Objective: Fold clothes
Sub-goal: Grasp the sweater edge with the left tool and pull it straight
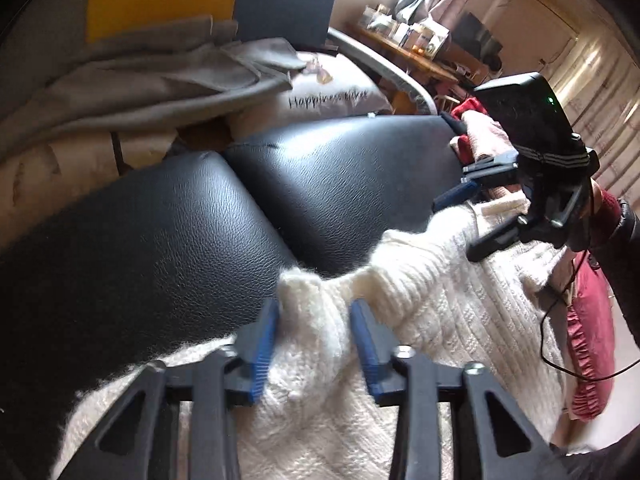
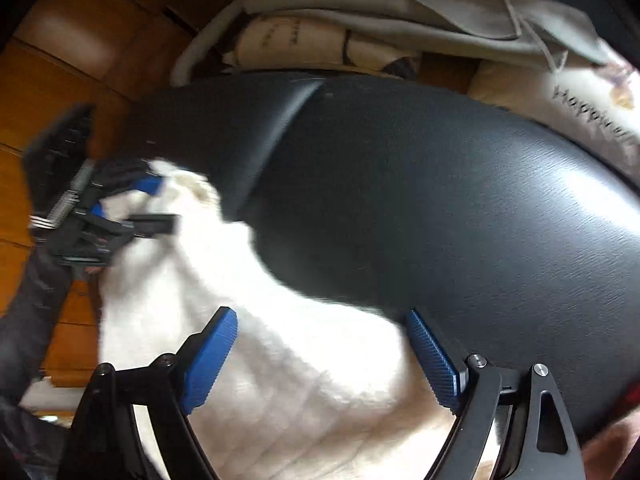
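Note:
A white knitted sweater [image 1: 440, 300] lies over the edge of a black leather seat [image 1: 160, 240]. My left gripper [image 1: 316, 340] is at the bottom of the left wrist view, with a bunched fold of the sweater pinched between its blue pads. The right wrist view shows it at the far left, as the left gripper [image 2: 124, 200], closed on white knit. My right gripper [image 2: 320, 356] stands wide open over the sweater [image 2: 280, 380], one pad at its edge by the seat [image 2: 440, 200]. From the left wrist view, the right gripper [image 1: 470, 182] hovers at the sweater's far end, held by a hand in a dark sleeve.
A grey garment [image 1: 140, 80] and a lettered pillow [image 1: 332, 96] lie behind the seat. Red and pink clothes [image 1: 480, 128] are piled at the far right, and a red ruffled cloth [image 1: 592, 320] lies beside the sweater. A cluttered wooden desk [image 1: 420, 56] stands behind. Wooden floor [image 2: 60, 80] lies left.

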`<state>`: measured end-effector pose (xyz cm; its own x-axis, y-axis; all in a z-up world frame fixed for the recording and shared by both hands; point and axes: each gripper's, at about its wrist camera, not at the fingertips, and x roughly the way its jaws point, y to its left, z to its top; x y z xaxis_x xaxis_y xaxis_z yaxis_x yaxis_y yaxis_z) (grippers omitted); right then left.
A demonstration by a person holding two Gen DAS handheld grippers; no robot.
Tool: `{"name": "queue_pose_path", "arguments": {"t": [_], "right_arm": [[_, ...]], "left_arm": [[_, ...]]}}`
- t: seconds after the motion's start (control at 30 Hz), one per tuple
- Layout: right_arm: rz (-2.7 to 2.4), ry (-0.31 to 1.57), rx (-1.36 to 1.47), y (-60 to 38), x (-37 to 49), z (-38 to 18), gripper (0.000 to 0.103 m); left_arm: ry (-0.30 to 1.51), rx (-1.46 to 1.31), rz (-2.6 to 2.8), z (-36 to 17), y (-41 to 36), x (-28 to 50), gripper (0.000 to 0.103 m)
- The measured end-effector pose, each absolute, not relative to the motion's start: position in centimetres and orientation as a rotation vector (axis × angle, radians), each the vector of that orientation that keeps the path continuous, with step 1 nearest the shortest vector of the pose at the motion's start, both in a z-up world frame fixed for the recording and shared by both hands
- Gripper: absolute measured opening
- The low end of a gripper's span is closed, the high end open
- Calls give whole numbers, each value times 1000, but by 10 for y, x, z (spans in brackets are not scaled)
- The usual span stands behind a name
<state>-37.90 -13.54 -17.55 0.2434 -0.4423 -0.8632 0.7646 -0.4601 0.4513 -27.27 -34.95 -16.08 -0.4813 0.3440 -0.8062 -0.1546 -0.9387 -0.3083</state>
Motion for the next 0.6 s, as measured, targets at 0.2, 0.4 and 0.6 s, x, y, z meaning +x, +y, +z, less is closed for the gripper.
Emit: {"name": "queue_pose_path", "arguments": {"t": [0.2, 0.4, 0.6], "right_arm": [[-1375, 99, 1303, -110, -320, -141, 84], [-1318, -48, 1183, -66, -239, -124, 84], [-1504, 81, 1237, -66, -238, -125, 84]], "left_arm": [[-138, -1158, 2643, -133, -319, -205, 14], [-106, -1176, 2659, -141, -288, -140, 14], [-91, -1276, 2654, -148, -283, -131, 19]]}}
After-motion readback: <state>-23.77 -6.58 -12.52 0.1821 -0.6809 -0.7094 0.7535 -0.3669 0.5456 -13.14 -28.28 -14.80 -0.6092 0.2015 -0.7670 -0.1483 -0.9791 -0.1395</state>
